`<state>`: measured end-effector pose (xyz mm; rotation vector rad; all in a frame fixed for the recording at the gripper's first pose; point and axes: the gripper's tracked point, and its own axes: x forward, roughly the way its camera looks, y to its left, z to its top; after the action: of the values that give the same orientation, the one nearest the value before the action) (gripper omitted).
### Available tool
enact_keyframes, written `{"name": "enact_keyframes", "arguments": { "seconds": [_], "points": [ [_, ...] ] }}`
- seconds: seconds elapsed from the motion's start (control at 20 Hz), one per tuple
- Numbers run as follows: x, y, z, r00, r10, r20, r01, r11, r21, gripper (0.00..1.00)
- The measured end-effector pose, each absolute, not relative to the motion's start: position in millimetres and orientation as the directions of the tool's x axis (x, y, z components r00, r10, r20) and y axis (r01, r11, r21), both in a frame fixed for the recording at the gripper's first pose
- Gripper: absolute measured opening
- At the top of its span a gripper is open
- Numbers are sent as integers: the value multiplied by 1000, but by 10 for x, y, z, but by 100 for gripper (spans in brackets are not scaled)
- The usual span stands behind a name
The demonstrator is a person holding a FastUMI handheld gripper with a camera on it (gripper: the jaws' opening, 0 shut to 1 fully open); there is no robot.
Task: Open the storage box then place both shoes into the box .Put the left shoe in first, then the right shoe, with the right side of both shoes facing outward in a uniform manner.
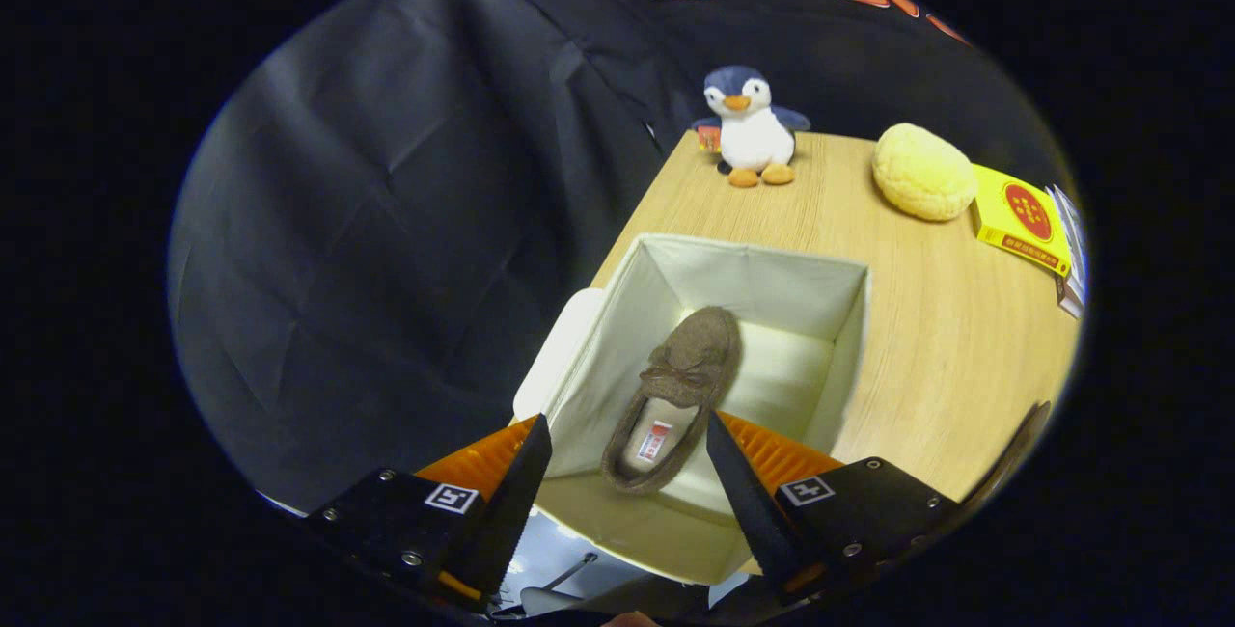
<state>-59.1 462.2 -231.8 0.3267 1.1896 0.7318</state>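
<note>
Claw spread wide, empty, above open storage box on counter. Brown slipper lies inside, between fingers. Risk: second slipper dropped carelessly could land facing wrong way.

Single fisheye on the gripper, looking forward along its two fingers and tilted steeply down – fingers spread apart, holding nothing. It sits close above the open storage box, facing straight into it. The wooden table runs off toward 1 o'clock, with a plush penguin at its far end near 12 – booth wall beyond.
</note>
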Motion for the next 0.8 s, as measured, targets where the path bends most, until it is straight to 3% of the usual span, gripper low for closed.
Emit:
{"name": "enact_keyframes", "arguments": {
  "seconds": [0.25,0.8],
  "points": [
    [-489,3654,-2243,366,611,-702,-335,790,513,99],
    [-687,1191,-3037,444,286,-849,-34,952,303,99]
  ]
}}
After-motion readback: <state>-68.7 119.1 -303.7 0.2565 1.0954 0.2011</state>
